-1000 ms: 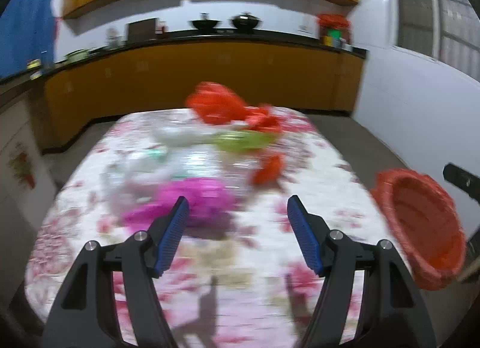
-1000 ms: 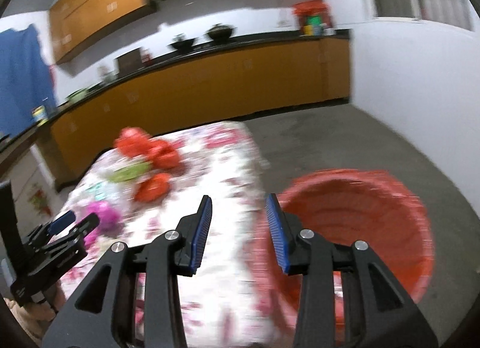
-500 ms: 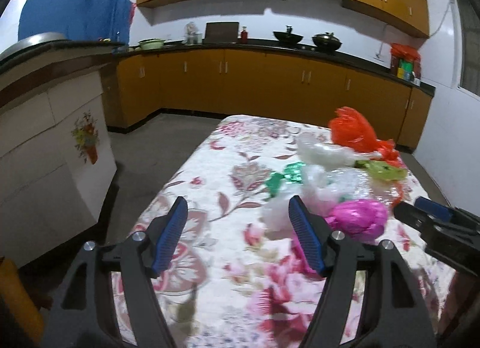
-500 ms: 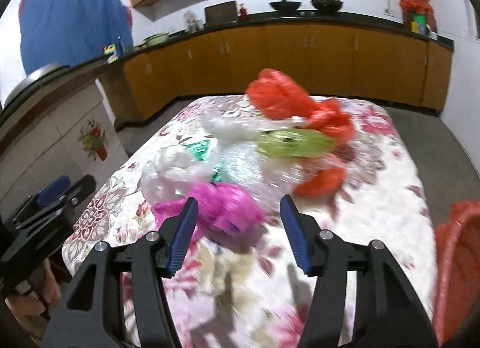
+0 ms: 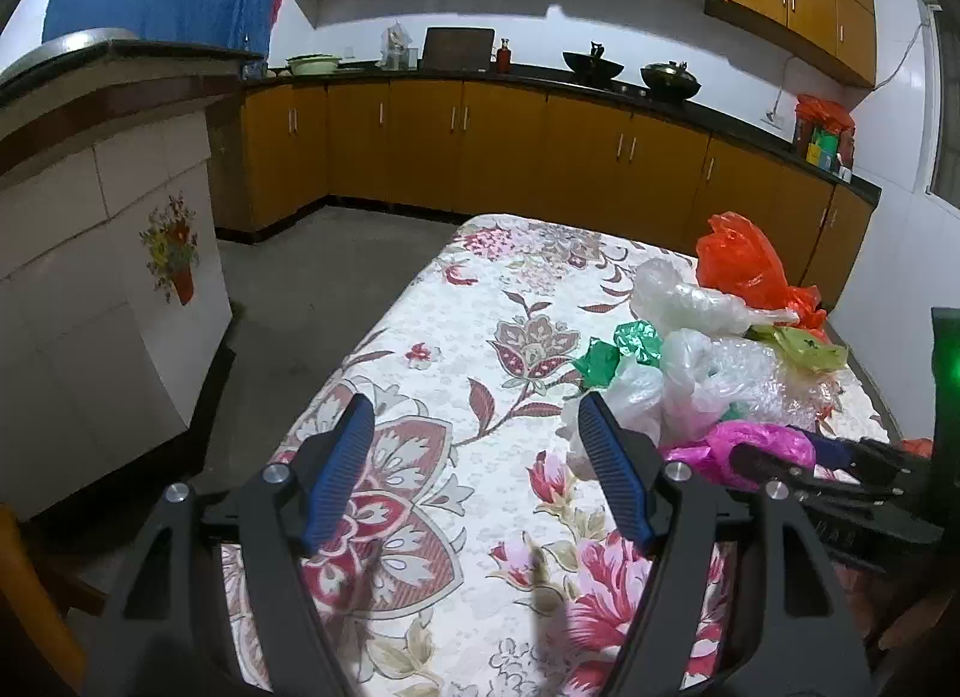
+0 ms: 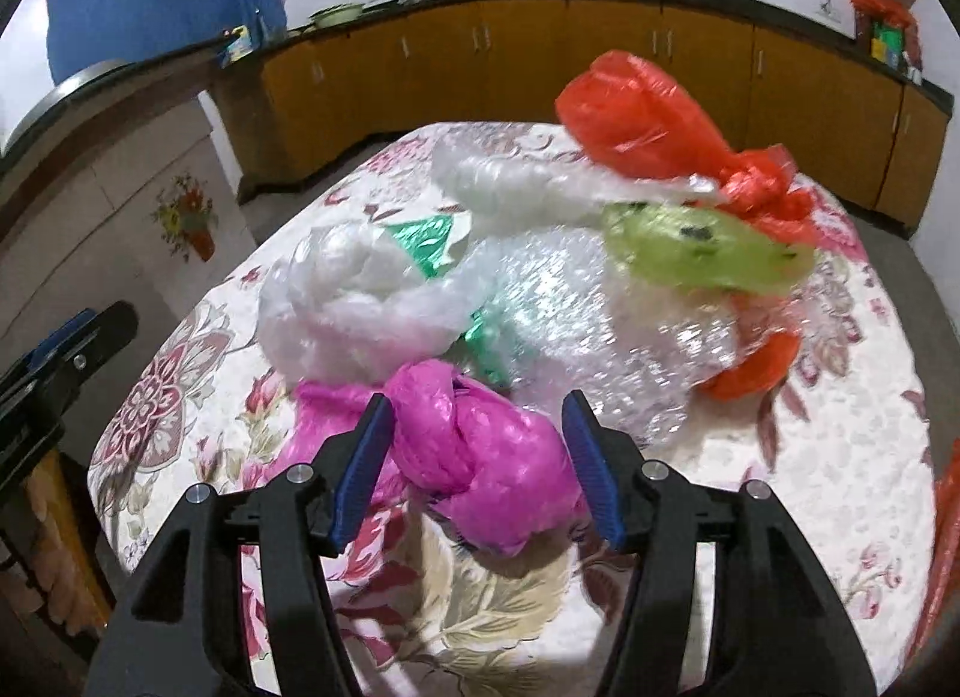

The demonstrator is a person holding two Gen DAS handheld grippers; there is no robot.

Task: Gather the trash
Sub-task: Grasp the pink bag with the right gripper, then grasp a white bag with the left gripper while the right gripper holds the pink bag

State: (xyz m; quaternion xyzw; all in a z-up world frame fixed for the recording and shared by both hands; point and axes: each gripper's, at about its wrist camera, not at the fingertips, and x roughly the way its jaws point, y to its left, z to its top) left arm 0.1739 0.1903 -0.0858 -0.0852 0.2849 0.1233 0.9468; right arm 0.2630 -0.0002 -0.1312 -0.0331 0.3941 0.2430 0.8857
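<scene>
A pile of crumpled plastic trash lies on the flowered tablecloth (image 5: 480, 337): a pink bag (image 6: 480, 457) at the near end, white bags (image 6: 336, 301), bubble wrap (image 6: 600, 325), green foil (image 6: 420, 241), a lime bag (image 6: 702, 253) and red bags (image 6: 636, 120). My right gripper (image 6: 477, 403) is open and straddles the pink bag, its blue pads on either side and close to it. In the left wrist view the right gripper (image 5: 810, 463) reaches in over the pink bag (image 5: 750, 445). My left gripper (image 5: 474, 403) hangs open over bare cloth left of the pile.
The rim of a red basket (image 6: 948, 529) shows at the table's right edge. A white tiled counter (image 5: 108, 289) stands left of the table across a strip of floor. Orange cabinets (image 5: 480, 144) run along the far wall.
Both grippers swung from the red basket side back over the table. The right gripper's jaws widened and came down around the pink bag. The left gripper shifted left of the pile.
</scene>
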